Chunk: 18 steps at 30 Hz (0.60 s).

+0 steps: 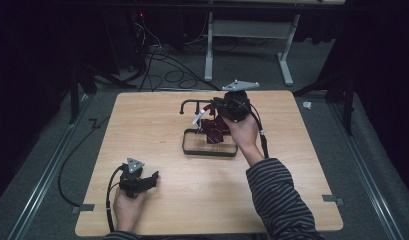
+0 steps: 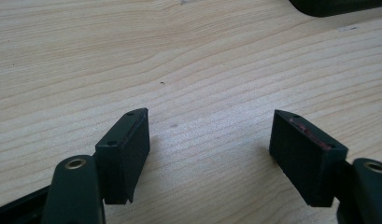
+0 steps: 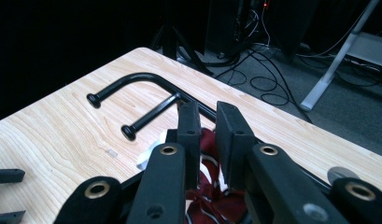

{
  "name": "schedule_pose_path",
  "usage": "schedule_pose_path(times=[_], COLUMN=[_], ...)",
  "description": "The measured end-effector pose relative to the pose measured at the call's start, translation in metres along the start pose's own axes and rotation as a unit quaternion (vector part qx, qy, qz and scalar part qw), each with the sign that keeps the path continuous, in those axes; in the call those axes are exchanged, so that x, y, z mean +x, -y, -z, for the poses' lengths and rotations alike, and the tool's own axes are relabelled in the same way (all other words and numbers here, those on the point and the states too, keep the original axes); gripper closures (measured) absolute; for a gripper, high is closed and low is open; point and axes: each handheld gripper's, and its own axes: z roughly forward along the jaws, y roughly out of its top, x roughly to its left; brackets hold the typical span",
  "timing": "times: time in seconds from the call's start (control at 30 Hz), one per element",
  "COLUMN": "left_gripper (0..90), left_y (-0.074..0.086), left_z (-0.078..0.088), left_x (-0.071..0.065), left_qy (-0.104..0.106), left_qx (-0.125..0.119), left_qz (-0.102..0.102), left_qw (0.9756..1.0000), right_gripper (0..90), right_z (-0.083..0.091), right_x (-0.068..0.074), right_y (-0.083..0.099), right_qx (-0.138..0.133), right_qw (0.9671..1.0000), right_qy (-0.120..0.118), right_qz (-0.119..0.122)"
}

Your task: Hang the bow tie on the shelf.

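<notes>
Dark room, wooden table point(image 1: 157, 130): left claw point(image 2: 209, 140) released, right claw point(image 3: 207, 128) slightly parted above dark-red cloth point(image 3: 212, 196).

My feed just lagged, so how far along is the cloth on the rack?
Done: the dark red cloth hangs on the black rack, over its base. In hand: the right gripper sits at the cloth's top, jaws slightly apart; whether the pads press it is unclear. Left: letting go and backing off. The left gripper rests open on the table.
</notes>
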Motion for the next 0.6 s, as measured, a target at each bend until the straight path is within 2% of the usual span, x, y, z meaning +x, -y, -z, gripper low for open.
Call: schedule_pose_path(times=[0.33,0.6], left_gripper=[29.4,29.4], left_y=[0.0,0.0], left_z=[0.0,0.0], left_x=[0.0,0.0], left_qy=[0.0,0.001], left_qx=[0.003,0.003], left_qz=[-0.002,-0.002], left_qw=[1.0,1.0], right_gripper=[80.1,79.4], right_z=[0.014,0.027], right_x=[-0.005,-0.009], right_y=[0.009,0.018], right_qx=[-0.003,-0.007], right_qw=[1.0,1.0], right_qy=[0.003,0.003], right_qz=[0.006,0.002])
